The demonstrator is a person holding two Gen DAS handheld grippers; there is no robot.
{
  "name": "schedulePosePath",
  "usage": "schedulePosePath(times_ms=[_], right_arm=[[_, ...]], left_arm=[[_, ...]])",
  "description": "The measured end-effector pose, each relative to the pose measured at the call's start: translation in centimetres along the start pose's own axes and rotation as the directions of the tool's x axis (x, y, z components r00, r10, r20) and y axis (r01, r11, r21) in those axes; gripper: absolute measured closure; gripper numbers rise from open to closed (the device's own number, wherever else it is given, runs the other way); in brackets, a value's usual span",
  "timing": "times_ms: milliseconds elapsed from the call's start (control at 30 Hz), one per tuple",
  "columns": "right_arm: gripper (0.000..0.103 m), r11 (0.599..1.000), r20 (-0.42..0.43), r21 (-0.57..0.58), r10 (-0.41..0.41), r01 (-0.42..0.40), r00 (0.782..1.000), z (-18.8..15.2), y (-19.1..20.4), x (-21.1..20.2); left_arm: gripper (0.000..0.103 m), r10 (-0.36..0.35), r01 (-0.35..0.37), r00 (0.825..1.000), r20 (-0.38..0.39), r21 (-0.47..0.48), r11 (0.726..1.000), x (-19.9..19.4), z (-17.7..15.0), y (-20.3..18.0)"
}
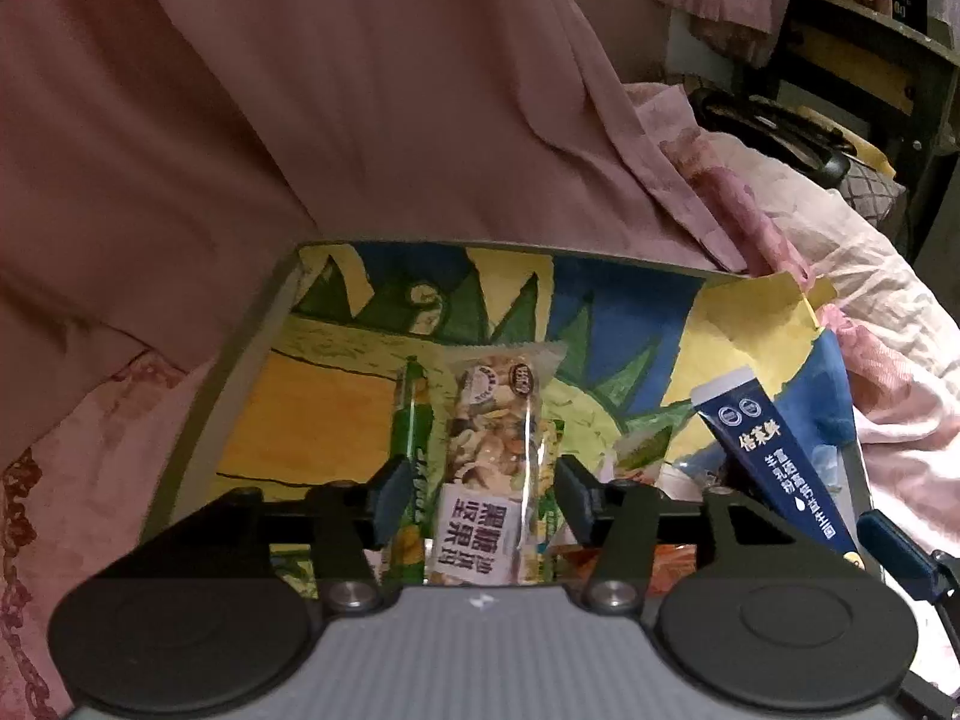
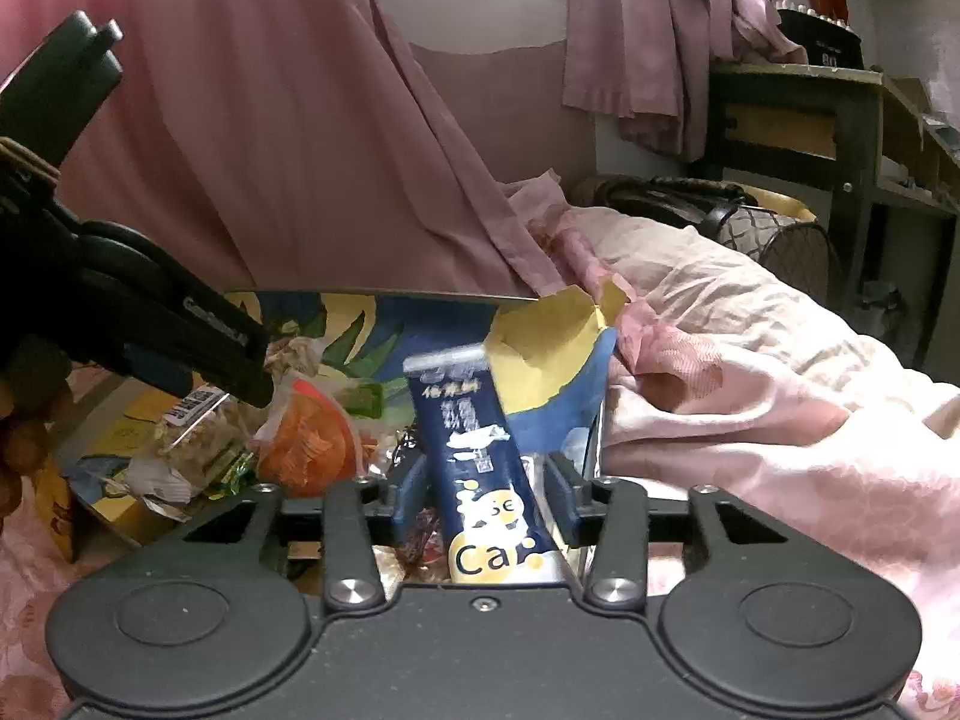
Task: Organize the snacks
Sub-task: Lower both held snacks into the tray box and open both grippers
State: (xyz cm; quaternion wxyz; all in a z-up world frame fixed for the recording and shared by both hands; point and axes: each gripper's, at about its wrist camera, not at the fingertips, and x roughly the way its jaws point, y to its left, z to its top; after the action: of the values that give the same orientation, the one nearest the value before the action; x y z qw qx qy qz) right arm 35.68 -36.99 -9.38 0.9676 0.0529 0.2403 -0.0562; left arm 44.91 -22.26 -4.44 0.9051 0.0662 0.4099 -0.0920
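The left gripper [image 1: 480, 495] is hovering over a grey-rimmed tray [image 1: 252, 354] lined with a painted sheet in yellow, blue and green. Its dark fingers [image 1: 390, 498] are standing moderately apart, and a clear-wrapped nut bar with a white label [image 1: 498, 456] is lying between them; gaps are showing on both sides of the wrapper, so the pads are not pressing on it. Just to the left of the bar, a green snack packet [image 1: 414, 438] is lying lengthwise beside it, passing close behind the left finger.

The right gripper [image 2: 489, 495] is pointing at the tray's right end, near the torn yellow-and-blue paper edge [image 2: 558, 336]. A dark blue stick sachet with white lettering and a yellow dot [image 2: 474, 456] is standing tilted between its blue-padded fingers [image 2: 411, 495], which are sitting open on either side of it with space to spare; the sachet is leaning freely, not clamped. In the left wrist view the same sachet [image 1: 774, 462] is slanting up at the tray's right side.

To the left of the sachet, an orange snack bag [image 2: 306, 450] and crumpled wrappers are piling up in the tray. The tray is resting on a bed covered with pink floral bedding [image 2: 750, 396], and a pink curtain [image 1: 360, 120] is hanging behind it.
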Motion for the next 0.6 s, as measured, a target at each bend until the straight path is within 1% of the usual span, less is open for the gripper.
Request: schedulePosePath(times_ms=[33, 67, 100, 133, 200, 233, 333, 367, 400, 467, 600], right_arm=[[0.051, 1.0, 0.002, 0.0, -0.001, 0.001, 1.0, 0.0, 0.0, -0.1], [0.046, 1.0, 0.004, 0.001, -0.003, 0.003, 1.0, 0.0, 0.1, -0.1], [0.04, 1.0, 0.006, 0.002, -0.005, 0.005, 1.0, 0.1, 0.1, -0.3], [0.037, 1.0, 0.01, 0.003, -0.007, 0.007, 1.0, 0.1, 0.1, -0.4], [0.026, 1.0, 0.026, 0.006, -0.006, 0.006, 1.0, 0.2, 0.2, -1.0], [0.025, 1.0, 0.036, 0.005, -0.009, 0.009, 0.999, 0.3, 0.3, -1.3], [0.018, 1.0, 0.053, 0.008, -0.013, 0.013, 0.998, 0.8, 0.4, -2.3], [0.014, 1.0, 0.058, 0.015, -0.015, 0.014, 0.998, 0.9, 0.3, -2.7], [0.009, 1.0, 0.063, 0.023, -0.014, 0.012, 0.998, 1.1, 0.3, -3.1], [0.006, 0.999, 0.075, 0.041, -0.001, -0.002, 0.997, 1.4, 0.1, -4.0], [0.003, 0.999, 0.098, 0.043, 0.008, -0.012, 0.995, 1.9, 0.2, -6.0]], left_arm=[[0.04, -0.001, 0.001, 1.0, 0.003, -0.002, 1.0, -0.2, 0.0, 0.1], [0.035, 0.0, 0.0, 1.0, 0.006, -0.007, 1.0, -0.4, -0.1, 0.3], [0.03, 0.002, -0.002, 1.0, 0.008, -0.014, 1.0, -0.6, -0.1, 0.5], [0.028, 0.003, -0.003, 1.0, 0.011, -0.027, 1.0, -0.8, -0.1, 0.7], [0.021, -0.001, 0.002, 1.0, 0.022, -0.057, 0.998, -1.5, -0.2, 1.2], [0.02, -0.003, 0.005, 0.999, 0.033, -0.071, 0.997, -1.9, -0.3, 1.4], [0.01, 0.007, -0.001, 0.997, 0.071, -0.082, 0.997, -3.5, -0.6, 1.7], [0.007, 0.012, -0.005, 0.996, 0.084, -0.081, 0.997, -4.0, -0.7, 1.8], [0.004, 0.018, -0.01, 0.995, 0.1, -0.079, 0.997, -4.6, -0.8, 1.9], [0.003, 0.021, -0.012, 0.992, 0.126, -0.076, 0.997, -5.9, -1.2, 2.2], [0.001, 0.022, -0.009, 0.987, 0.158, -0.084, 0.996, -8.0, -2.1, 2.9]])
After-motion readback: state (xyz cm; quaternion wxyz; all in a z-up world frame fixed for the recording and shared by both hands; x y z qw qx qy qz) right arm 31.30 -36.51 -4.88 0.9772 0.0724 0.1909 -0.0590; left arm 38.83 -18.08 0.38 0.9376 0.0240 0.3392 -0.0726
